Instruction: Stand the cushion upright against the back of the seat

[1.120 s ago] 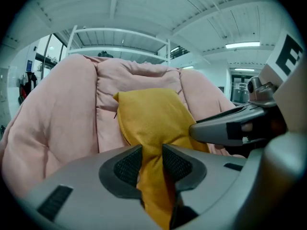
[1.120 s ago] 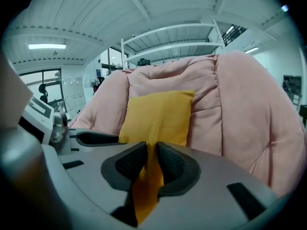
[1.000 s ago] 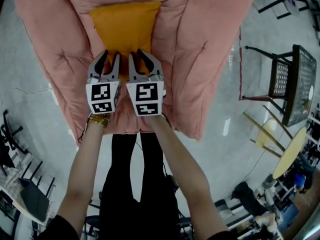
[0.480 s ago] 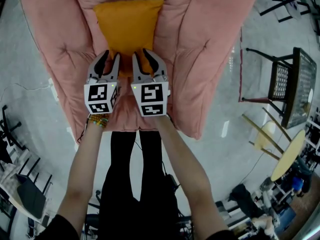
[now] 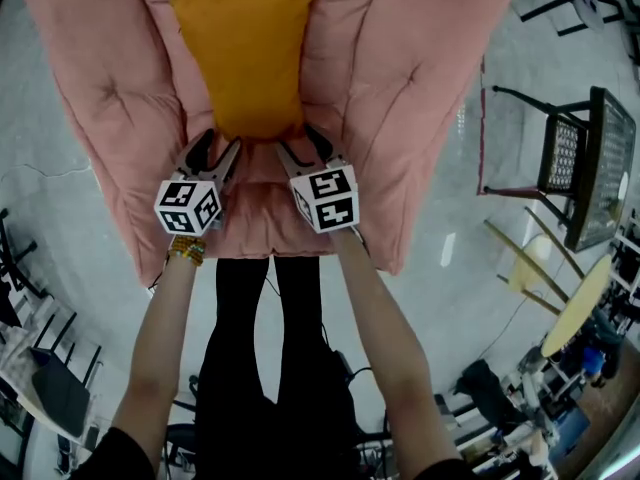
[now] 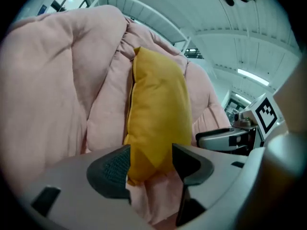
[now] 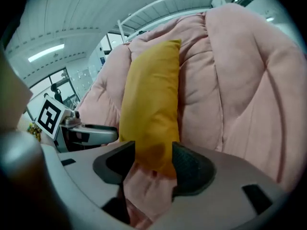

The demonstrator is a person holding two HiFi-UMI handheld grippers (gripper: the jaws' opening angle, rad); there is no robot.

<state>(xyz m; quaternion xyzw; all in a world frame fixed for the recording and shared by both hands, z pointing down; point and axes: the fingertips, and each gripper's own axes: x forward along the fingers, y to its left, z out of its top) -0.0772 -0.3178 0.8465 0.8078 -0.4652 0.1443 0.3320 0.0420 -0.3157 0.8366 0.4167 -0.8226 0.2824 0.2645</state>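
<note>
An orange cushion (image 5: pixel 245 58) stands on end against the back of the pink padded seat (image 5: pixel 400 88). My left gripper (image 5: pixel 215 146) is at its lower left corner and my right gripper (image 5: pixel 305 146) at its lower right corner. In the left gripper view the cushion's (image 6: pixel 158 109) bottom corner sits between the open jaws of the left gripper (image 6: pixel 151 164), which have just been opening. The right gripper view shows the cushion's (image 7: pixel 151 104) other bottom corner between the right gripper's (image 7: pixel 152 162) jaws, which have also just been opening. Neither pair of pads visibly squeezes the fabric.
A black metal chair (image 5: pixel 570 168) and a round yellow table (image 5: pixel 580 303) stand to the right on the grey floor. Dark chair frames (image 5: pixel 20 268) are at the left. The person's legs are close to the seat's front edge.
Both grippers have come down and back toward the seat's front and spread apart to the cushion's bottom corners. Their jaws stand wider. The cushion now shows taller against the seat back.
</note>
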